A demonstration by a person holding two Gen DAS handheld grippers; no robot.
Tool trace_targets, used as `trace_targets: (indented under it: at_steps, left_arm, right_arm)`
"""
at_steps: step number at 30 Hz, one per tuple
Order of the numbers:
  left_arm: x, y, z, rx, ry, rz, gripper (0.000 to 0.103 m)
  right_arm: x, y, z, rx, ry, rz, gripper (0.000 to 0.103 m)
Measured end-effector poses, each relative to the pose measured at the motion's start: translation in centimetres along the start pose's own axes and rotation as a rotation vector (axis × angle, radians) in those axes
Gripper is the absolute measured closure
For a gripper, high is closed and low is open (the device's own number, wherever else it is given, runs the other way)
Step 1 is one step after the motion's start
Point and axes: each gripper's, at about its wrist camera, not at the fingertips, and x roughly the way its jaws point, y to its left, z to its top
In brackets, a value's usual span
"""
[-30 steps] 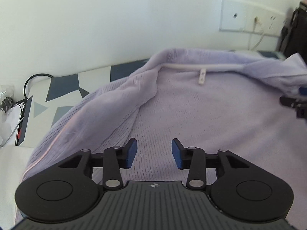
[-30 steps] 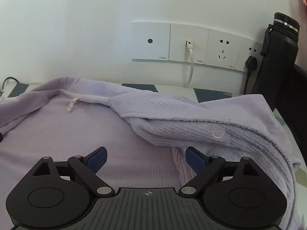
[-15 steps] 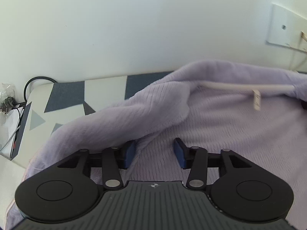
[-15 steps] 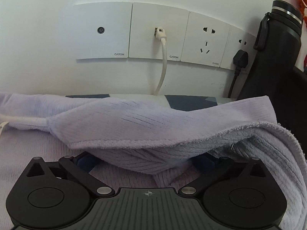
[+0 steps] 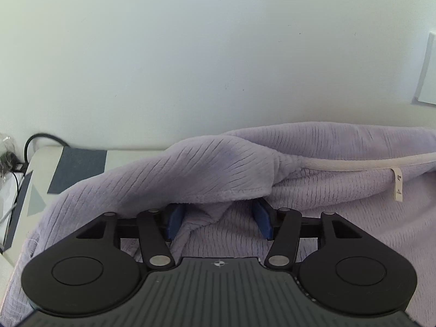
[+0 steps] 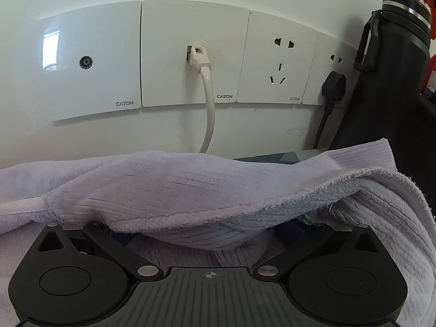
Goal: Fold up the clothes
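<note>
A lilac ribbed knit garment (image 5: 218, 163) lies spread on the table, neck tape and white label (image 5: 398, 185) toward the wall. My left gripper (image 5: 218, 220) is open low over it. The garment's folded left shoulder edge drapes over both blue pads (image 5: 174, 222), and a ridge of cloth rises between them. In the right wrist view the same garment (image 6: 190, 190) shows its right shoulder flap lying across my right gripper (image 6: 215, 234). The flap hides those fingertips, but the arms are spread wide, so it is open.
The wall is close ahead, with a row of white socket plates (image 6: 190, 27), a white cable (image 6: 208, 103) and a black plug (image 6: 332, 87). A black bottle (image 6: 387, 76) stands at the right. The patterned tabletop (image 5: 79, 169) and a black cable (image 5: 41, 139) lie left.
Both grippers have pushed forward toward the wall and slid under the garment's shoulder folds. The right fingertips, visible a second ago, are now covered by cloth. Both stayed open.
</note>
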Motion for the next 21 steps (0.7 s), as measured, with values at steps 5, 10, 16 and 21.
trace_targets:
  at_steps: [5,10,16,21]
  left_arm:
    - [0.2,-0.6,0.8,0.012,0.023,0.022,0.047]
    - [-4.7,-0.4,0.7,0.132,0.032,-0.109,0.044]
    - [-14.7,5.0,-2.8,0.038,-0.029,-0.286,0.034]
    - [-21.6,13.7,-8.1,-0.081,-0.066,-0.251,0.034]
  right_arm:
    - [0.3,0.4,0.3,-0.013,-0.011,-0.025,0.001]
    - [-3.1,-0.3,-1.1,-0.107,-0.009,0.063,0.001]
    - [-8.4,-1.7,-3.6,-0.16,0.05,0.189,0.001]
    - [-12.8,-3.0,-5.8,-0.204,0.098,0.293,0.001]
